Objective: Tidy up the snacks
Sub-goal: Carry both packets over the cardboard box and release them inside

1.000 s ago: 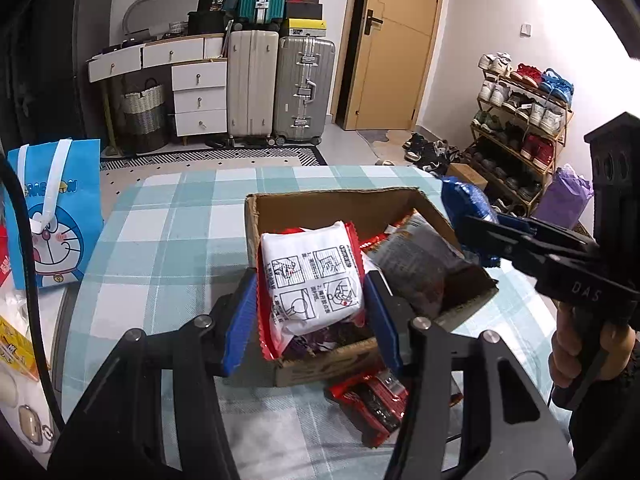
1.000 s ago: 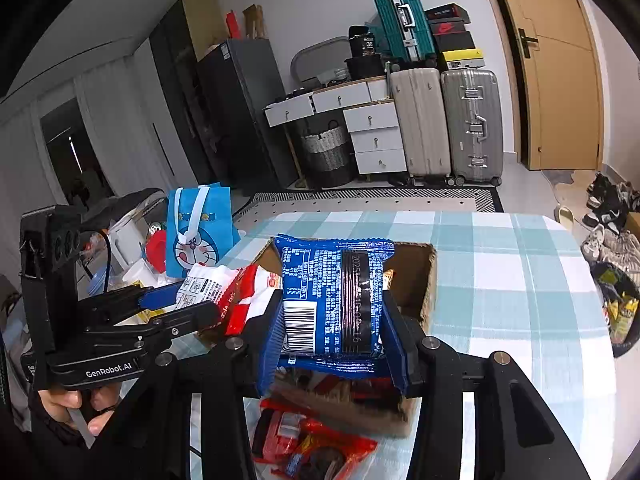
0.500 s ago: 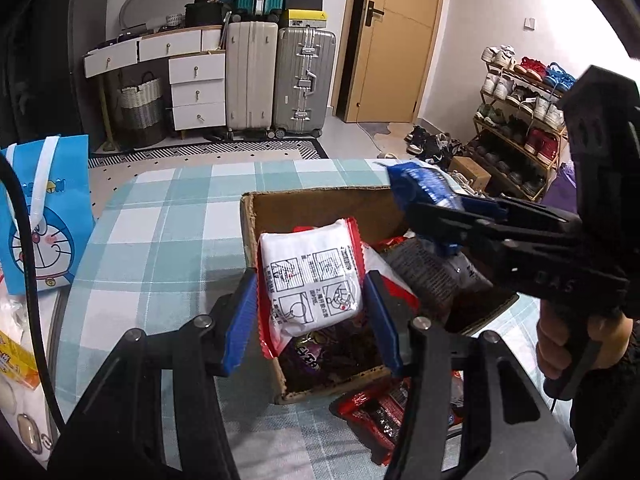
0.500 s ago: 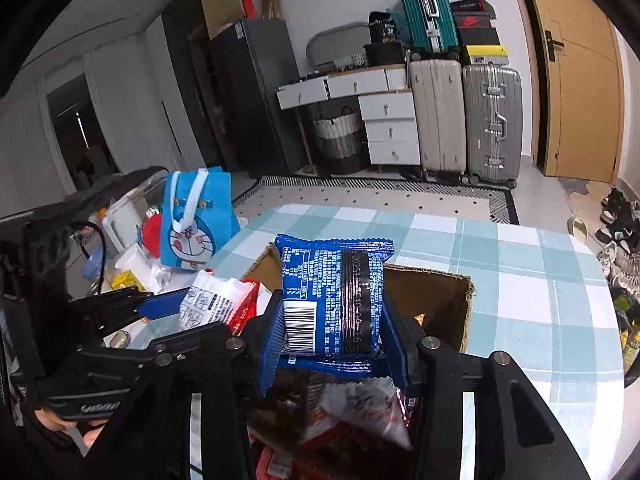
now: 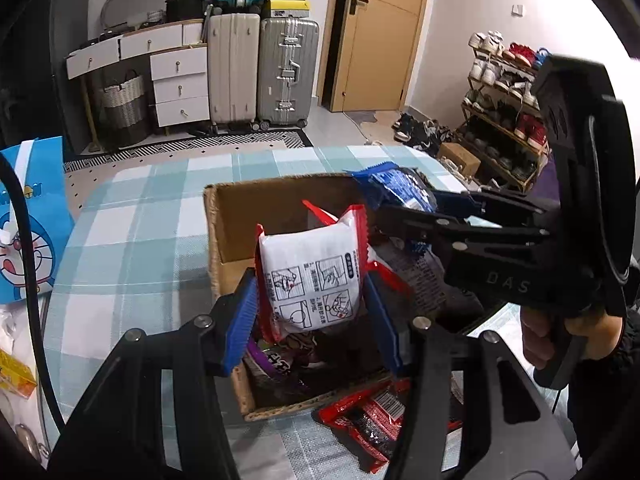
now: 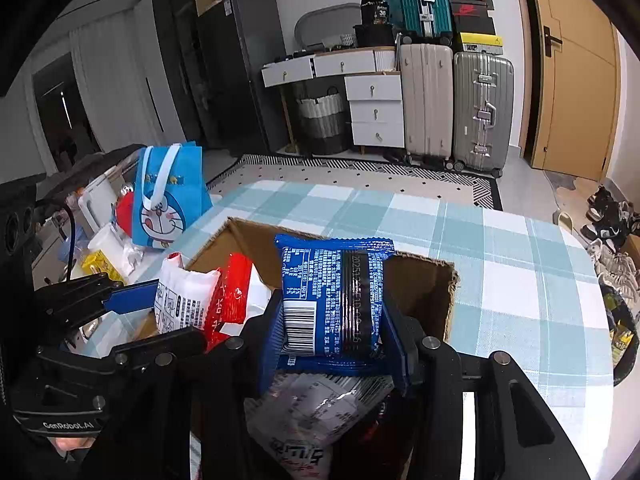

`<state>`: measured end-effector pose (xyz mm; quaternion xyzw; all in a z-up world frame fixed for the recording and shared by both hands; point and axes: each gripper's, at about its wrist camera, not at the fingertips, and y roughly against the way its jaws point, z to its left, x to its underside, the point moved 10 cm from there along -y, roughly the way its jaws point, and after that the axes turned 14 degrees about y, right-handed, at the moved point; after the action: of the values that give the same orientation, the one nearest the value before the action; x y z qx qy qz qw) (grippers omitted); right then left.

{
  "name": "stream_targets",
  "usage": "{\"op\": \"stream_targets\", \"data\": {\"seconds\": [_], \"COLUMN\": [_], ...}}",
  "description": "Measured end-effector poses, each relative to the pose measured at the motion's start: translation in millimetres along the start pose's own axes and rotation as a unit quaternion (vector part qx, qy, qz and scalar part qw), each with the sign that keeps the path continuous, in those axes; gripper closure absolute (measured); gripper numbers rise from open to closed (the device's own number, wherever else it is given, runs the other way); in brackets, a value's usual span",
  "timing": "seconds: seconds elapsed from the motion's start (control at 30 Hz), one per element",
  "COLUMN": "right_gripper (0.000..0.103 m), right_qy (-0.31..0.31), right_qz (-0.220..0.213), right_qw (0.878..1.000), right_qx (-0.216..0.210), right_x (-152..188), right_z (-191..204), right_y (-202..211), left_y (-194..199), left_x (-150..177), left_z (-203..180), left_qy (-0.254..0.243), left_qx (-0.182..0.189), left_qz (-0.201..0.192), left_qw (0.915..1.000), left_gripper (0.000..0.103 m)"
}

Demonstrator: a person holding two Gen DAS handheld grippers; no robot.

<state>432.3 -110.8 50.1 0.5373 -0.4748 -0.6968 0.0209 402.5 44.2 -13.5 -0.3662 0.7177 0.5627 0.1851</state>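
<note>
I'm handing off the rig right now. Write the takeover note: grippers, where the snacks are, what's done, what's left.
Left gripper: shut on the white and red packet, held over the cardboard box.
Right gripper: shut on the blue packet, also over the box.
Done: several packets already lie inside the box.
Left: release both packets into the box, then pick up the red packet lying on the tablecloth beside the box's near edge.
</note>
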Motion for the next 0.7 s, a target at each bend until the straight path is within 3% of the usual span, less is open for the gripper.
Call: {"op": "stream_targets", "data": {"seconds": [0.4,0.7], "right_gripper": [0.058,0.055], "right_qy": [0.001,0.003], "right_qz": [0.006,0.003], "right_qw": [1.000,1.000], "right_qx": [0.012,0.003], "right_x": [6.2,5.0], "right_z": [-11.4,-6.9], "right_y": [-6.8,-1.3], "left_y": [-20.2,-12.6], "left_x": [12.7,13.7], "left_z": [-5.3,-6.5], "left_qy": [-0.018,-0.017], "left_qx": [-0.010,-0.008], "left_qz": [0.011,0.014], "left_qw": [0.9997,0.9997], "left_gripper": [0.053,0.053]}}
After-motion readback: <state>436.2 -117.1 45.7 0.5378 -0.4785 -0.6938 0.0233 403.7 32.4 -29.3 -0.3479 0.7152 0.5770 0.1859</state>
